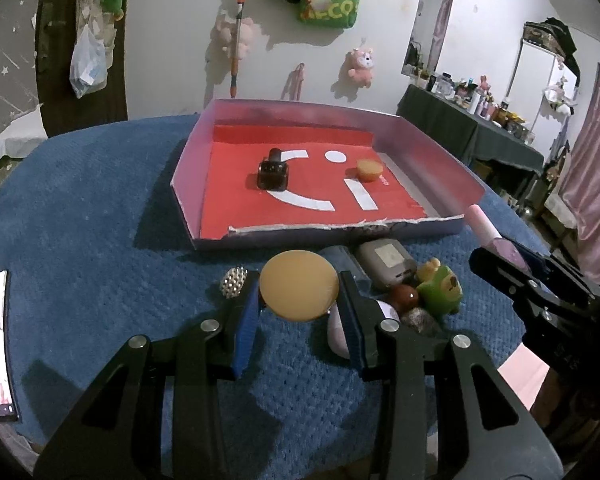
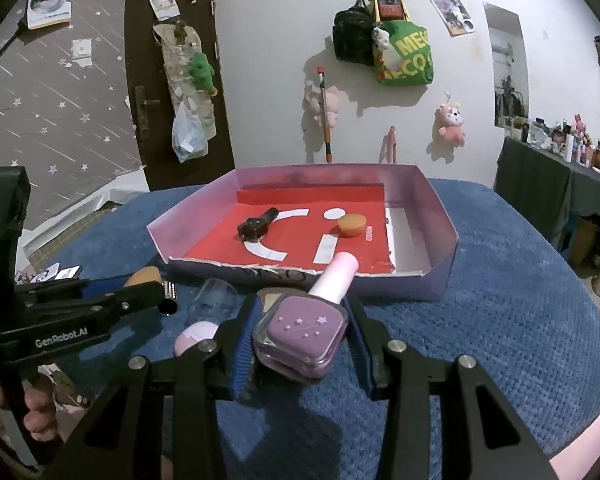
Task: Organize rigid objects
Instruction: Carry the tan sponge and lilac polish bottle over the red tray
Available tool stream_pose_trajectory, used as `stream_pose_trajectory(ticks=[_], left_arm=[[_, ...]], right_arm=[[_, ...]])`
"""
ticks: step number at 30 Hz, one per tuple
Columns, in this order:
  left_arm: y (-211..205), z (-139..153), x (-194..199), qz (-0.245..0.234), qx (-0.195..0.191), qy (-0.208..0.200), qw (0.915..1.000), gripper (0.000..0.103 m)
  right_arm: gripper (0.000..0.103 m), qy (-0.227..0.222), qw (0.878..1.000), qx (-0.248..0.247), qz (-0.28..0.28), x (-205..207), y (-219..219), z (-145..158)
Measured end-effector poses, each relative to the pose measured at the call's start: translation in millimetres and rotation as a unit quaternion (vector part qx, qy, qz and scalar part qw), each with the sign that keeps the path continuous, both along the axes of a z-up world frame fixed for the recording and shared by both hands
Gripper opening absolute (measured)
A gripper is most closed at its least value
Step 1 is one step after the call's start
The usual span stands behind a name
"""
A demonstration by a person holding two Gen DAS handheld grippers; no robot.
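Two grippers, each with one item: the left gripper [image 1: 299, 304] is clamped on a round tan disc [image 1: 299, 286], held above the blue cloth [image 1: 100, 220]; the right gripper [image 2: 300, 336] grips a purple nail-polish bottle [image 2: 300, 330] with a pink cap, just short of the tray's torn near edge. The shallow tray [image 1: 188, 172] holds two things, well apart: a black blocky object [image 1: 273, 173] and a small tan cylinder [image 1: 369, 169]. Beside the left gripper lie one spiky silver ball [image 1: 233, 282], one grey case [image 1: 386, 260], one green figurine [image 1: 440, 288]

red tray [image 2: 444, 276], blue cloth [image 2: 500, 340], purple star-dotted bottle [image 2: 308, 326]
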State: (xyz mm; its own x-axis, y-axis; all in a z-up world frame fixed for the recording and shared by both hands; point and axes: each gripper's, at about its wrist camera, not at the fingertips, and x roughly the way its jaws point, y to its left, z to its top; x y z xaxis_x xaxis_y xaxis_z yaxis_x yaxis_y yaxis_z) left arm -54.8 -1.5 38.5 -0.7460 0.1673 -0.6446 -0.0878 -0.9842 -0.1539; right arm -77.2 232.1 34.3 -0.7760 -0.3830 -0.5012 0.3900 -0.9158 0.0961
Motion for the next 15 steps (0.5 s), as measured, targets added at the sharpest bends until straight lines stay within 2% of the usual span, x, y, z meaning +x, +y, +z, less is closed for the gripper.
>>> stream_pose_trajectory(ticks=[15], left_arm=[[1.9,23.2,-26.6,-0.002,-0.003,0.011,0.9999,0.036]], right_arm=[[0.045,0.001,1.0,-0.007,0.02,-26.7,0.5,18.9]])
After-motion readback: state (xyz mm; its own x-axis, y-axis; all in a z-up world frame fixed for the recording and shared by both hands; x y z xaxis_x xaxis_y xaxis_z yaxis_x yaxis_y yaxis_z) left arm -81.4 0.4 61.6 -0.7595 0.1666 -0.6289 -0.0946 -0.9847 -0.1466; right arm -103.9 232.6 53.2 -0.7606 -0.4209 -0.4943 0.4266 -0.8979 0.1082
